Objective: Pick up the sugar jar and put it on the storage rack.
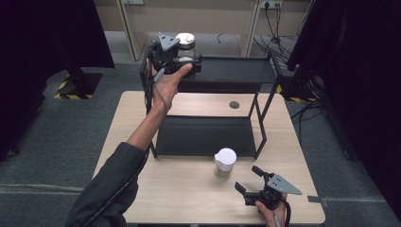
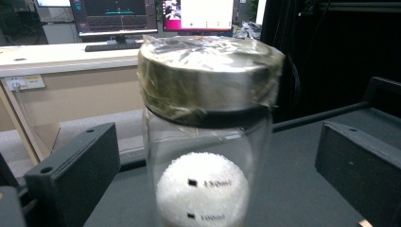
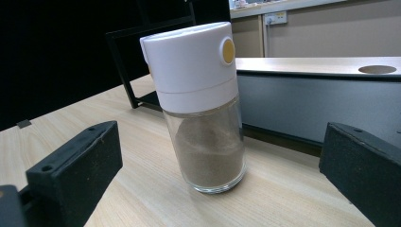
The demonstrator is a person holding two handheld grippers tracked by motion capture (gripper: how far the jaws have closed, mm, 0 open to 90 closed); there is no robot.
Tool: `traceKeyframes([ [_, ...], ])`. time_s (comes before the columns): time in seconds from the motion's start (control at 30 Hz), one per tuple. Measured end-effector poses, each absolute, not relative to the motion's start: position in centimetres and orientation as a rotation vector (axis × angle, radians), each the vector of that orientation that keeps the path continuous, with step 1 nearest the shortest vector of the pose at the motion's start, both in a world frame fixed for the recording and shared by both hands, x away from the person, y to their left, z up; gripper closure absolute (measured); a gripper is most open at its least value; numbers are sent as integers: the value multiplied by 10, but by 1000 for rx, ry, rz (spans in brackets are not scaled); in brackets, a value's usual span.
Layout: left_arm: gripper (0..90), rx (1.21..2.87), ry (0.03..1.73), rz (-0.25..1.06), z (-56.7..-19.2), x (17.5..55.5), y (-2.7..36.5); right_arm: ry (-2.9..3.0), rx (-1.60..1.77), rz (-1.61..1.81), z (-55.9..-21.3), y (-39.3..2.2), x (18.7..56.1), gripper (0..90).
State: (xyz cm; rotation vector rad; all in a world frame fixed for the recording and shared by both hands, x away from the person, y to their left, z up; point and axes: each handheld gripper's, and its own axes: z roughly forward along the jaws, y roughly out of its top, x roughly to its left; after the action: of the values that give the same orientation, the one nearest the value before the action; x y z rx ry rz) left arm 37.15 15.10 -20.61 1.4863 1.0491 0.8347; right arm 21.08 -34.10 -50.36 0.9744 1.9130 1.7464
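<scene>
A clear glass jar (image 1: 185,46) with a foil-wrapped metal lid (image 2: 208,78) stands on the black rack's top shelf (image 1: 236,71). My left gripper (image 1: 188,60) is open, one jaw on each side of the jar and clear of the glass (image 2: 208,156). A white grainy round shape with printed volume marks shows through the glass. On the table in front of the rack stands a glass shaker (image 1: 225,161) with a white cap, holding brown powder (image 3: 208,146). My right gripper (image 1: 248,178) rests open near the table's front right, pointing at the shaker without touching it.
The black two-tier rack has a lower shelf (image 1: 203,137) on the wooden table (image 1: 175,189). A round cable hole (image 1: 234,104) lies behind the rack's lower shelf. Dark curtains and cables flank the table. Monitors on a desk (image 2: 118,19) stand beyond the rack.
</scene>
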Motion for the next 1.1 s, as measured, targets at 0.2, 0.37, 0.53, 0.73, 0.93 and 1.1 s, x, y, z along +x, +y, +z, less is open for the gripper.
traceKeyframes([
  [0.2,3,1484,1048,843,-212,361,149,1913,975,1747,-504,-341,211,5],
  [0.37,4,1486,1032,840,-218,352,148,1912,975,1747,-504,-341,211,5],
  [0.53,4,1473,1020,823,-224,343,150,1913,972,1746,-504,-341,210,5],
  [0.73,6,1459,1011,811,-232,337,156,1914,971,1745,-503,-341,210,5],
  [0.93,6,1464,975,794,-243,326,161,1915,973,1744,-503,-341,210,5],
  [1.1,6,1459,943,763,-252,315,165,1915,973,1743,-503,-340,210,5],
])
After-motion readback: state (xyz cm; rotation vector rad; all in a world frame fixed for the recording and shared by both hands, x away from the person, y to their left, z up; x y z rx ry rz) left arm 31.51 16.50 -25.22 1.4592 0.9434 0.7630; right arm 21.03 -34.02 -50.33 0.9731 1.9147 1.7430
